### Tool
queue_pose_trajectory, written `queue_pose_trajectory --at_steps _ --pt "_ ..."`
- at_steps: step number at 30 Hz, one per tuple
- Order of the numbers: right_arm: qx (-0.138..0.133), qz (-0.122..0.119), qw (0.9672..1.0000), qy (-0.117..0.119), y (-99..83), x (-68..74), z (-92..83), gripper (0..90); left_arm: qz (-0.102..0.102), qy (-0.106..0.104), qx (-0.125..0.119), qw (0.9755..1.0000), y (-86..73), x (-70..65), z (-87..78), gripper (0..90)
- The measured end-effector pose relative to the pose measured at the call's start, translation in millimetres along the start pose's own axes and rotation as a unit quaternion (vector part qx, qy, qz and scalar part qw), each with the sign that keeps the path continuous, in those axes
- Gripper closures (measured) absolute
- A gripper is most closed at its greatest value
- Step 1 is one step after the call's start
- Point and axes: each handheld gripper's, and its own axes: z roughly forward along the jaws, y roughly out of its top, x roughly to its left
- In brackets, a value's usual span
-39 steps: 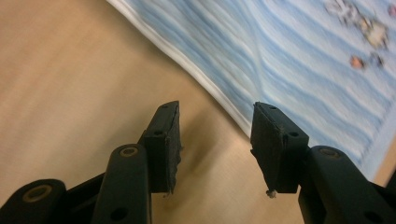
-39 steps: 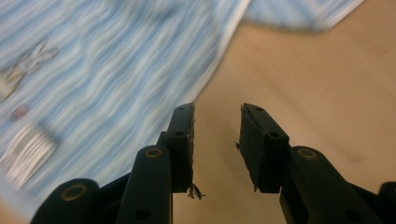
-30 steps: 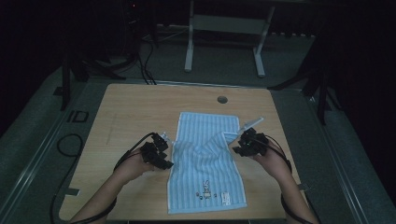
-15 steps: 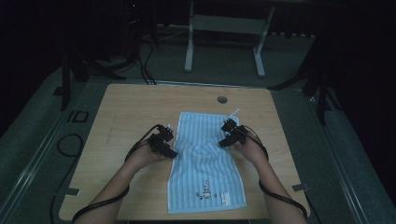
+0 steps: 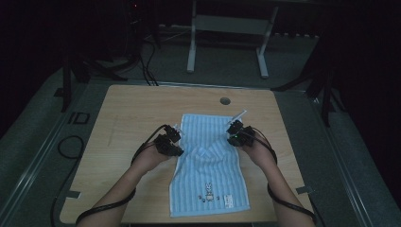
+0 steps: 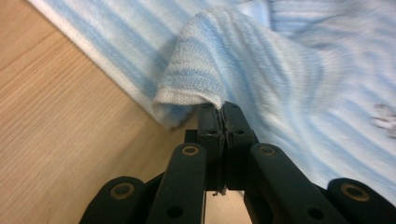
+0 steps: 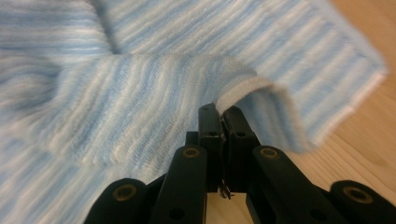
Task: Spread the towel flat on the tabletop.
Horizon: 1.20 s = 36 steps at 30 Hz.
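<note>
So the towel (image 5: 211,166) is lying lengthwise on the tabletop (image 5: 132,109), little rabbit print at the near end, and it's bunching up in the middle where both hands are working it. Starting on the left: the left gripper (image 5: 175,135) is sitting at the towel's left edge, its fingers (image 6: 208,122) having just been closing, and they're now pressed tight together with a fold of the hem pinched between them, the cloth curling up over the tips in the left gripper view. Over on the right, the right gripper (image 5: 235,128) is doing the same thing at the right edge, fingers (image 7: 208,122) having just clamped down too, nipping the white hem while the rest of the towel is draping away behind it. Looks to me like a fold is getting set up, the two edges grabbed for carrying over. If I were doing this, I'd be lifting both sides together and level so the stripes stay parallel, keeping a bit of tension across the width so that lump in the middle is flattening out instead of getting folded in. Both bites are looking pretty shallow, just hem really, so I'd be going slow, since a jerk could slip the cloth out on one side and skew everything.
</note>
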Motion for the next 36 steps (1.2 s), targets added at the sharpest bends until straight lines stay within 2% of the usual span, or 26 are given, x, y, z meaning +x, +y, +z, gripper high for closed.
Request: queue_pose_trajectory --at_steps 1,3,4,5,6,7,8,11,12,14,15,18,19,21,24,25,27,28,29,30,31,33,34,36 --pt "-0.017 -0.003 0.9998 -0.004 -12.1 1.6 -16.7 87.5 0.003 -0.005 -0.012 0.9999 -4.6 -5.5 -10.2 88.1" --pt "-0.030 -0.001 0.9996 0.001 -25.7 4.1 -30.2 87.5 0.006 -0.001 -0.019 0.9998 -8.0 -9.9 -15.8 88.1" --pt "-0.033 -0.002 0.9994 0.000 -31.1 5.7 -34.5 87.5 0.014 0.000 -0.021 0.9997 -12.6 -16.6 -21.8 88.1" --pt "-0.033 -0.002 0.9994 0.000 -31.1 5.7 -34.5 87.5 0.014 0.000 -0.021 0.9997 -12.6 -16.6 -21.8 88.1" --pt "-0.036 -0.002 0.9994 0.000 -45.2 9.5 -42.9 87.4 0.015 -0.001 -0.022 0.9996 -15.4 -19.7 -24.2 88.1" --pt "-0.036 -0.001 0.9994 0.001 -52.1 11.6 -45.8 87.4 0.020 -0.005 -0.022 0.9995 -21.8 -26.8 -26.7 88.0" --pt "-0.037 -0.001 0.9993 0.000 -58.8 13.5 -47.7 87.4 0.020 -0.005 -0.022 0.9995 -21.8 -26.8 -26.7 88.0" --pt "-0.033 -0.001 0.9994 0.006 -71.8 17.9 -49.2 87.4 0.022 -0.013 -0.015 0.9996 -32.4 -34.8 -25.1 87.9" --pt "-0.030 0.006 0.9995 0.009 -83.5 21.6 -47.8 87.4 0.018 -0.028 -0.007 0.9994 -39.5 -38.3 -19.1 87.8" --pt "-0.023 0.002 0.9996 0.013 -88.3 24.3 -45.4 87.2 0.017 -0.027 -0.003 0.9995 -42.5 -39.6 -15.7 87.8" --pt "-0.011 -0.004 0.9998 0.017 -97.4 31.1 -39.3 87.1 0.017 -0.033 0.007 0.9993 -46.0 -40.6 -11.2 87.7" --pt "-0.003 -0.005 0.9998 0.020 -103.1 33.6 -33.7 87.0 0.010 -0.041 0.016 0.9990 -52.4 -40.0 -3.0 87.7" --pt "0.005 0.007 0.9996 0.027 -108.4 32.1 -26.5 87.0 0.007 -0.040 0.015 0.9991 -54.4 -39.7 -0.2 87.7" --pt "0.005 0.012 0.9994 0.033 -109.6 29.2 -23.9 87.1 0.004 -0.049 0.016 0.9987 -54.8 -38.1 0.5 87.7" --pt "0.002 0.012 0.9995 0.030 -105.1 26.4 -26.1 87.2 0.004 -0.041 0.002 0.9992 -48.2 -36.2 -5.6 87.6" --pt "-0.011 0.011 0.9996 0.022 -94.9 20.4 -31.0 87.3 0.001 -0.029 -0.012 0.9995 -39.0 -33.3 -12.1 87.7" --pt "-0.014 0.011 0.9997 0.017 -88.4 16.3 -33.0 87.3 0.001 -0.029 -0.012 0.9995 -39.0 -33.3 -12.1 87.7" --pt "-0.014 0.011 0.9997 0.017 -88.4 16.3 -33.0 87.3 -0.004 -0.015 -0.028 0.9995 -26.8 -25.5 -19.1 87.7" --pt "-0.022 0.016 0.9996 0.003 -71.6 4.3 -35.9 87.3 -0.011 -0.011 -0.038 0.9992 -22.7 -21.2 -21.4 87.6" --pt "-0.026 0.021 0.9994 -0.002 -65.5 -0.1 -36.6 87.3 -0.015 -0.012 -0.043 0.9989 -19.4 -16.8 -23.5 87.6" --pt "-0.027 0.024 0.9993 -0.008 -60.4 -3.8 -37.3 87.2 -0.023 -0.005 -0.054 0.9983 -16.9 -13.3 -25.1 87.6" --pt "-0.037 0.031 0.9988 -0.013 -52.2 -10.2 -38.9 87.2 -0.028 -0.004 -0.058 0.9979 -12.5 -7.6 -26.8 87.6" --pt "-0.040 0.032 0.9986 -0.013 -48.6 -12.7 -39.6 87.2 -0.029 0.003 -0.063 0.9976 -10.5 -6.3 -27.8 87.6" --pt "-0.043 0.035 0.9983 -0.018 -41.0 -18.7 -40.3 87.2 -0.024 0.009 -0.061 0.9978 -5.5 -3.8 -28.9 87.5"
